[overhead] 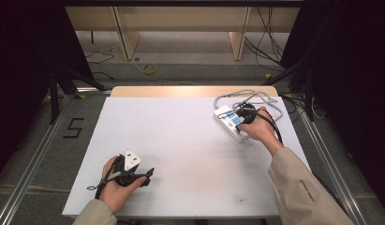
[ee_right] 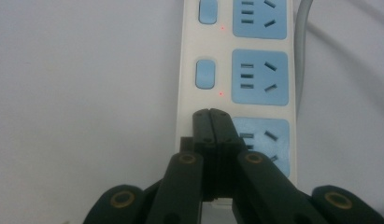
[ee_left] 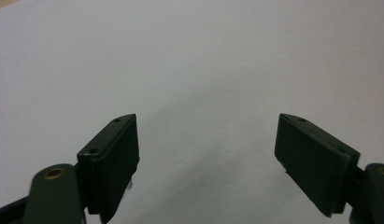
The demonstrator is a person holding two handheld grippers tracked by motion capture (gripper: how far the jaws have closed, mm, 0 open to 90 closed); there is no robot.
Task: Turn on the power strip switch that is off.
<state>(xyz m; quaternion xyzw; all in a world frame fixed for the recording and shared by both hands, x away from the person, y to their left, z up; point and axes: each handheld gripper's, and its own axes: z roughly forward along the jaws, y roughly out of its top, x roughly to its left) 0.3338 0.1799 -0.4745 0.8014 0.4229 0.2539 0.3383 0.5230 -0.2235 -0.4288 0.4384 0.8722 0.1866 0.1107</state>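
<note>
White tabletop [overhead: 181, 154] carries a power strip [overhead: 230, 123] at its far right, where the right gripper [ee_right: 211, 122], jaws clenched empty, presses its nearest switch; steady vertical pressure seems best. Well left of the strip, the left gripper [ee_left: 206, 154] rests released.

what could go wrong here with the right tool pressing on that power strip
The right tool, jaws closed, sits over the nearest switch of the power strip; its tip could slip onto the blue socket beside it. The strip lies loose near the table's far right corner, so pressing might shove it into its coiled cable.
</note>
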